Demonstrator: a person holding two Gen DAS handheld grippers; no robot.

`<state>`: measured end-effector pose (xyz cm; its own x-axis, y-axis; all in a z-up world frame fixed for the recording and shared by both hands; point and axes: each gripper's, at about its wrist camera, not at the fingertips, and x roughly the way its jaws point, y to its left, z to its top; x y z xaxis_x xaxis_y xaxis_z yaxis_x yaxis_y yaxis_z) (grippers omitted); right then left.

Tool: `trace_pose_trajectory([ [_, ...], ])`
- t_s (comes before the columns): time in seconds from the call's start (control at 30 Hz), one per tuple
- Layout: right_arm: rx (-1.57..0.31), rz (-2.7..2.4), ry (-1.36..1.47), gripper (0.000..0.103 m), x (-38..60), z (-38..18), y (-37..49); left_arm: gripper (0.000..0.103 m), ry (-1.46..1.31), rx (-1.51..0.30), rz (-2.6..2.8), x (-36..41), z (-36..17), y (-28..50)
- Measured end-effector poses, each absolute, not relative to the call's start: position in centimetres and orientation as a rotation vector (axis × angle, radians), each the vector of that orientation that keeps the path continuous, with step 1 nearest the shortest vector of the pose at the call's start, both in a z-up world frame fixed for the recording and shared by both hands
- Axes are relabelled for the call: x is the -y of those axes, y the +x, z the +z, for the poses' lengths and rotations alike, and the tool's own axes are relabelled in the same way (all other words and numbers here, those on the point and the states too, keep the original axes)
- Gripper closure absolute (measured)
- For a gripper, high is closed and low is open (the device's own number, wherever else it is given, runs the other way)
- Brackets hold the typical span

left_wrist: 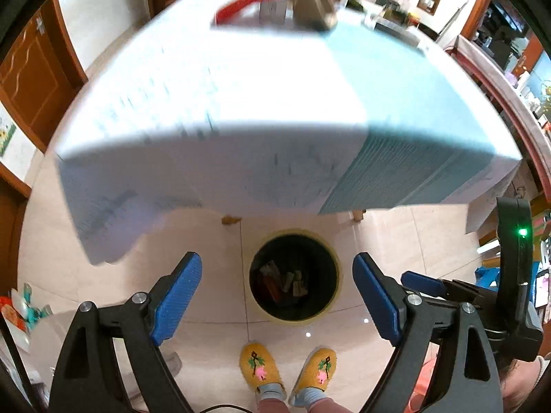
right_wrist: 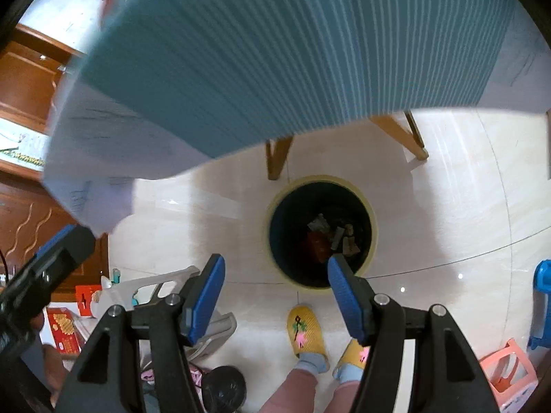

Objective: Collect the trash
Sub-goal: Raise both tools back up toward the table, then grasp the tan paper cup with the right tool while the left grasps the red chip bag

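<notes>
Right at your feet you've got the yellow slippers (left_wrist: 287,371) planted on the tile, and both tools are hanging over the floor with nothing in them: the left gripper (left_wrist: 277,296) has its jaws spread wide, and the right gripper (right_wrist: 275,296) is spread too, empty. Just past them sits the trash bin (left_wrist: 335,258), tucked near the table legs, and there's already a handful of wrappers and scraps (right_wrist: 330,237) down at the bottom, so I'd say part of the job is done. Farther out, the table (left_wrist: 241,110) still has a blurry red tray (left_wrist: 237,5) and boxy stuff at its far end, probably what's left to grab.
</notes>
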<state>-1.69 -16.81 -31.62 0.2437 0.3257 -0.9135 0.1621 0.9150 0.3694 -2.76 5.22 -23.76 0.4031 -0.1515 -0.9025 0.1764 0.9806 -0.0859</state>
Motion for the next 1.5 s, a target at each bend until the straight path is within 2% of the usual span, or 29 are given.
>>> trace_pose_trajectory([
  [0.37, -1.186, 0.157, 0.340, 0.041, 15.0, -16.7, -2.1, 0.015, 0.032, -1.013, -0.241, -7.9, -10.4, -2.6],
  [0.57, -1.081, 0.130, 0.285, 0.041, 14.1, -10.3, -1.5, 0.015, 0.068, -0.921, -0.253, -9.0, -6.0, -1.7],
  [0.73, -1.012, 0.104, 0.270, 0.041, 13.5, -7.3, -0.8, 0.015, 0.121, -0.852, -0.262, -9.2, -3.3, -1.1],
  [1.1, -0.872, 0.051, 0.167, 0.041, 11.2, -3.7, 1.8, 0.015, 0.195, -0.840, -0.242, -10.1, -2.3, 2.0],
  [1.43, -0.873, 0.093, 0.061, 0.041, 9.9, -5.6, 6.9, 0.015, 0.223, -0.923, -0.190, -10.2, -6.0, 7.4],
  [1.5, -0.876, 0.108, 0.033, 0.044, 9.5, -6.6, 8.7, 0.015, 0.229, -0.940, -0.174, -9.9, -6.8, 8.8],
])
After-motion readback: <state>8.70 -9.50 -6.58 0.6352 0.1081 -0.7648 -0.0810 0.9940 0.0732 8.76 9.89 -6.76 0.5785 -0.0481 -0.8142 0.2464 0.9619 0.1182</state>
